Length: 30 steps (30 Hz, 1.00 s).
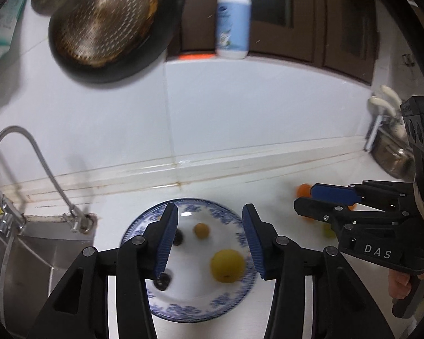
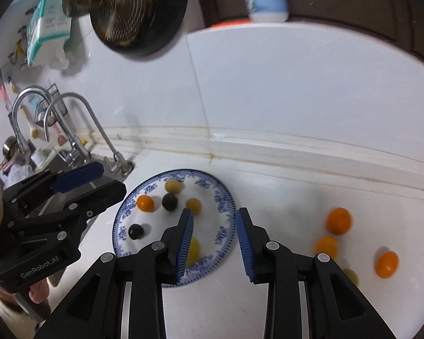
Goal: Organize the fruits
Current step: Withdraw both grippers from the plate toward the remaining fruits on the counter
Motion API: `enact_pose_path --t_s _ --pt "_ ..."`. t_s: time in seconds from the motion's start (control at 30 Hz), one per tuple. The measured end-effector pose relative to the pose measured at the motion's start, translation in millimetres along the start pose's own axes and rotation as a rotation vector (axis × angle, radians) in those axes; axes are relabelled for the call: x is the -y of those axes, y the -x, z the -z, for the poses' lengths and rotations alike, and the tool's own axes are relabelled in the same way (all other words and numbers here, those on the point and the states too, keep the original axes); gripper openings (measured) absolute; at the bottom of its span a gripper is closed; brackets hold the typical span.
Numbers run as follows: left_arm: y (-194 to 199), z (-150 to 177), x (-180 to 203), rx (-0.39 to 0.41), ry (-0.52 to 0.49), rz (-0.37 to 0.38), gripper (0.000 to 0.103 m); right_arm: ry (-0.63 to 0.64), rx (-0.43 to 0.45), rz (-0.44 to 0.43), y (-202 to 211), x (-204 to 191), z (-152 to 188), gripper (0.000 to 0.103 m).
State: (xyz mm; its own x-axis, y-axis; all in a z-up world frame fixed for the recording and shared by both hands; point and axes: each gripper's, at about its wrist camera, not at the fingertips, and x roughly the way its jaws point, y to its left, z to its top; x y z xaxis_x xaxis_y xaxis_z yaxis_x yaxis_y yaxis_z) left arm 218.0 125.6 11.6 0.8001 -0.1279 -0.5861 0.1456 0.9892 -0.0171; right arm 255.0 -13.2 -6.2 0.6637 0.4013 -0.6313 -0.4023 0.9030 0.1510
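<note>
A blue-and-white plate (image 1: 226, 212) (image 2: 226, 197) lies on the white counter. It holds a yellow fruit (image 1: 227, 265), a small tan fruit (image 1: 201, 230), two dark fruits (image 2: 169, 201) (image 2: 135, 231) and a small orange fruit (image 2: 145, 203). My left gripper (image 1: 209, 240) is open and empty above the plate. My right gripper (image 2: 214, 243) is open and empty over the plate's right rim. Three loose orange fruits (image 2: 338, 221) (image 2: 326, 247) (image 2: 386, 264) and a yellowish one (image 2: 350, 275) lie on the counter to the right.
A sink (image 1: 28, 243) with a curved tap (image 1: 28, 152) is at the left. A dark pan (image 1: 107, 22) hangs on the tiled wall. A soap bottle (image 1: 233, 17) stands on the ledge. A metal pot (image 1: 393, 155) sits at the far right.
</note>
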Motion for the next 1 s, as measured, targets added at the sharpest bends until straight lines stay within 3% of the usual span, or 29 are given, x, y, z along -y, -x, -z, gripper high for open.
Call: enact_pose_path --t_s 0.23,0.37,1.0 --pt "23.5 1.6 32.4 0.054 -0.007 0.021 0.057 0.017 0.073 0.068 44.9 13.8 10.5 0.041" --pt "33.8 2.8 52.2 0.075 -0.021 0.028 0.061 0.005 0.105 0.099 66.5 25.3 18.5 0.05" --pt "28.2 12.3 136.2 0.087 -0.073 0.101 0.071 -0.035 0.117 0.233 121.8 96.4 64.6 0.053"
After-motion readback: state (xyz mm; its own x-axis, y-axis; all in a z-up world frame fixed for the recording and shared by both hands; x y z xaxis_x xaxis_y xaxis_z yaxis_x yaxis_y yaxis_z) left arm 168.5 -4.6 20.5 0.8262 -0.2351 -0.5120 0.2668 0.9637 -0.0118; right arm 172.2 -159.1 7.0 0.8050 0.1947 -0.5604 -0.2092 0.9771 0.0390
